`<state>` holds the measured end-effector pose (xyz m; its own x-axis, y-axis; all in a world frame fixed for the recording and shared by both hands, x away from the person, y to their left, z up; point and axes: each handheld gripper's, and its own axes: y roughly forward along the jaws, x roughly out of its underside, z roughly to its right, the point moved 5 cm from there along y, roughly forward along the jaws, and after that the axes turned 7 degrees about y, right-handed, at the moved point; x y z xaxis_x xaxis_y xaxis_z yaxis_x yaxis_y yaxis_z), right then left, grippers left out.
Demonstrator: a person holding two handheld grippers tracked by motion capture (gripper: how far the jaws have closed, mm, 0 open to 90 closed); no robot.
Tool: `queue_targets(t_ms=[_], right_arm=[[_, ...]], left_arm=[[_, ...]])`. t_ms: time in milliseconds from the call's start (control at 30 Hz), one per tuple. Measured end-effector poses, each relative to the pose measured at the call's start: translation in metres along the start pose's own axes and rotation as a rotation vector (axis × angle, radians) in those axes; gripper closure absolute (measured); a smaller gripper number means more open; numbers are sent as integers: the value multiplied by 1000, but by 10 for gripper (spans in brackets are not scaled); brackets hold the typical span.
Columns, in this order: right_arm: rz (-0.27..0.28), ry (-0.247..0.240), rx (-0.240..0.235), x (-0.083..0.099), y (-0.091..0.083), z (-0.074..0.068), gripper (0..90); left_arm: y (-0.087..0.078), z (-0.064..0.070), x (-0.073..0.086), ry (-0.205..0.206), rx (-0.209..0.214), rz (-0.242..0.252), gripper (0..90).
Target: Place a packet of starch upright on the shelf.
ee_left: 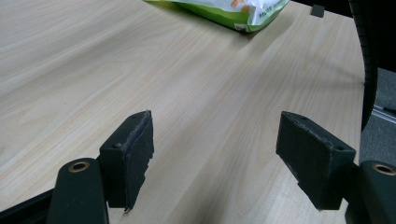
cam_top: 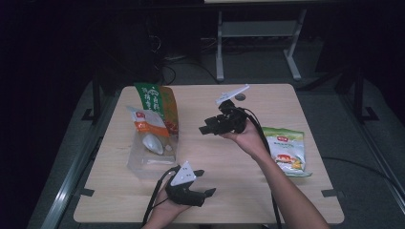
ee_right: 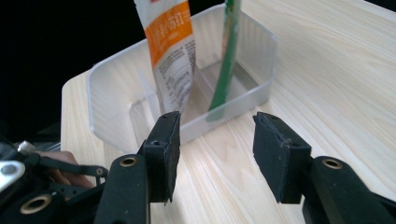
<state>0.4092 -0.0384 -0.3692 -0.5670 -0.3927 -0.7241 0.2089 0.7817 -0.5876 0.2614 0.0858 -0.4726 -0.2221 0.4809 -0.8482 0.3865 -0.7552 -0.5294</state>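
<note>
Item: green snack bag, lying flat on the wooden table, at its right side, just right of the person's right forearm. Its corner also shows at the top of the left gripper view. Not held, not touched.

Companion items: clear plastic bin at the table's left, with two packets standing in it, an orange-and-white packet in front and a taller green pouch behind. A divider crosses the bin's floor.

Left gripper: low at the near edge, jaws spread wide, nothing between them, pointing across the bare wood toward the green bag.

Right gripper: raised over the table's middle, jaws parted and empty, facing the bin.

Handling, as I judge it: the snack bag looks light, puffed and soft, with a glossy film that could slip. Contents likely brittle, so a squeeze across the belly risks crushing them. Best hold is a sealed flat end seam, pinched edge-on, which would also let it hang upright for dropping into the bin beside the others.
</note>
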Motion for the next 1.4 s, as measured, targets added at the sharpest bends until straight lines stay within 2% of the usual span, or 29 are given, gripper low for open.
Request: queue_targets(t_ms=[367,500,533,767,833,933,1067,1233,1400], right_arm=[[-2,37,39,21,-26,15,459],[0,53,60,31,-38,22,449],[4,65,71,36,-46,26,442],[13,89,98,50,-65,37,428],[2,105,105,55,-71,42,404],[20,126,129,66,-83,48,399],[21,141,146,74,-91,52,393],[7,160,173,88,-103,59,381],[12,183,197,101,-114,68,367]], left_arm=[[3,1,0,1,7,-9,270],[5,1,-2,12,9,-10,269],[7,2,-3,13,11,-9,269],[12,4,-6,25,20,-23,269],[13,4,-8,38,22,-27,270],[16,5,-11,44,26,-23,269],[19,6,-15,33,31,-20,269],[23,7,-20,49,40,-31,269],[31,10,-26,43,48,-23,257]])
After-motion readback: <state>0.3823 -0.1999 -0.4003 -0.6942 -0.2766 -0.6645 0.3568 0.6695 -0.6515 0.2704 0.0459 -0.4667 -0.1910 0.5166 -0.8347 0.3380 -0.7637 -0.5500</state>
